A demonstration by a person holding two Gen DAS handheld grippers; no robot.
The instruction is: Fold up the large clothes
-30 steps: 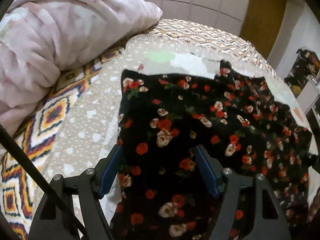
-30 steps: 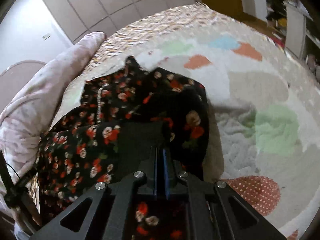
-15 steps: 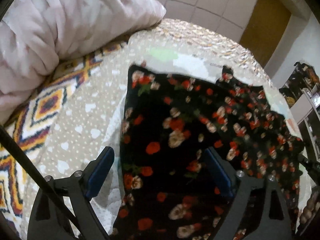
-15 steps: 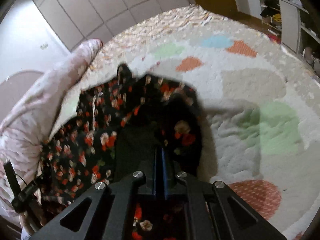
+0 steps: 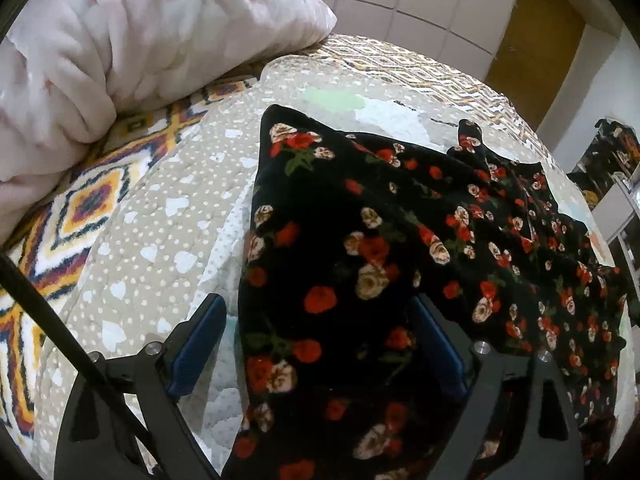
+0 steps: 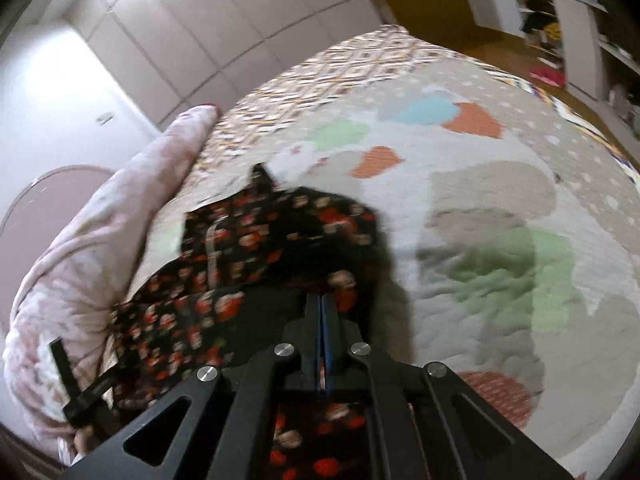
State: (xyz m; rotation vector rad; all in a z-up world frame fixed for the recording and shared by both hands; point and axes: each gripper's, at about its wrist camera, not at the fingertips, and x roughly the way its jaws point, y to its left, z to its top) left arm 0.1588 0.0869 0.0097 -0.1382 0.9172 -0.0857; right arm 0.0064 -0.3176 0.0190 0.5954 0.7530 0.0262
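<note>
Now right hand-held gripper (image 6: 322, 308), pinched shut on floral garment (image 5: 360, 264), lifts edge toward 12 o'clock; left hand-held gripper (image 5: 320, 340) spread wider, empty; fold starting.

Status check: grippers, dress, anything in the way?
Left gripper open, straddling the dress edge. Right gripper shut on dress, fabric lifted. Duvet beside it, apart from the dress.

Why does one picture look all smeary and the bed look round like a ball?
In the right wrist view the flowery dress and pink duvet are smeared by motion blur, while the right gripper stays sharp. In the left wrist view the dress is crisp. Both fisheye lenses bend the bedspread into a dome, with dark corners.
</note>
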